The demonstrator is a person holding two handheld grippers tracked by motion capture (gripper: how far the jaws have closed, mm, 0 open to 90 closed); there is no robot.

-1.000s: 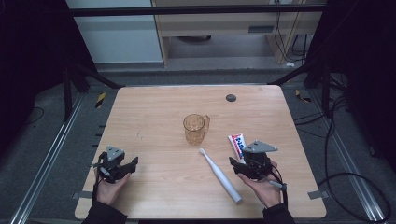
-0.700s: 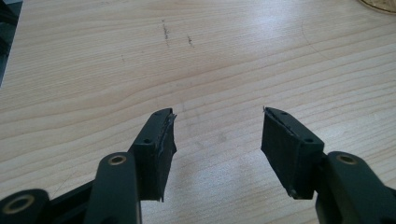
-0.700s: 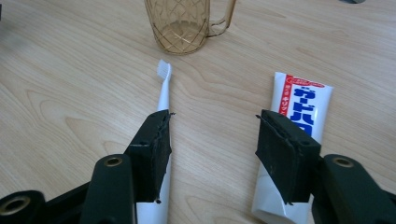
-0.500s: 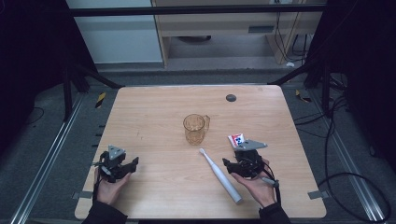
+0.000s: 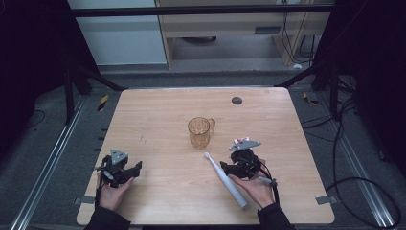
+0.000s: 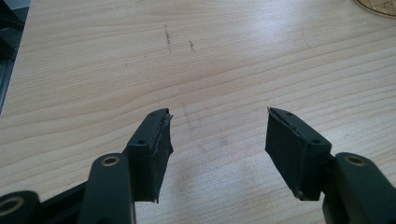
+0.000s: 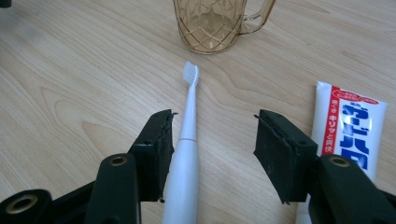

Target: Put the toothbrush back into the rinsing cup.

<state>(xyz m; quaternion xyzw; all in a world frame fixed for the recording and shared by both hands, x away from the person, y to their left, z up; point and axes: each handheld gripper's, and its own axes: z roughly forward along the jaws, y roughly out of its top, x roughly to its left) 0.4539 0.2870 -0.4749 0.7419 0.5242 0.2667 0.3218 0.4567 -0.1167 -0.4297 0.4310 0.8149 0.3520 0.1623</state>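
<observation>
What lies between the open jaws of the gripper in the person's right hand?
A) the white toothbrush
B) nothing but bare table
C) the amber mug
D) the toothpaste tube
A: in the right gripper view the white toothbrush runs up between the open jaws, close to one of them, while the toothpaste tube lies outside them.

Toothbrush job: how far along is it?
Nothing looks done: the toothbrush lies flat on the table, the mug holds nothing visible. In hand: the right claw is open astride the brush neck, not yet closed. Left claw open and idle. Toothpaste untouched.
</observation>
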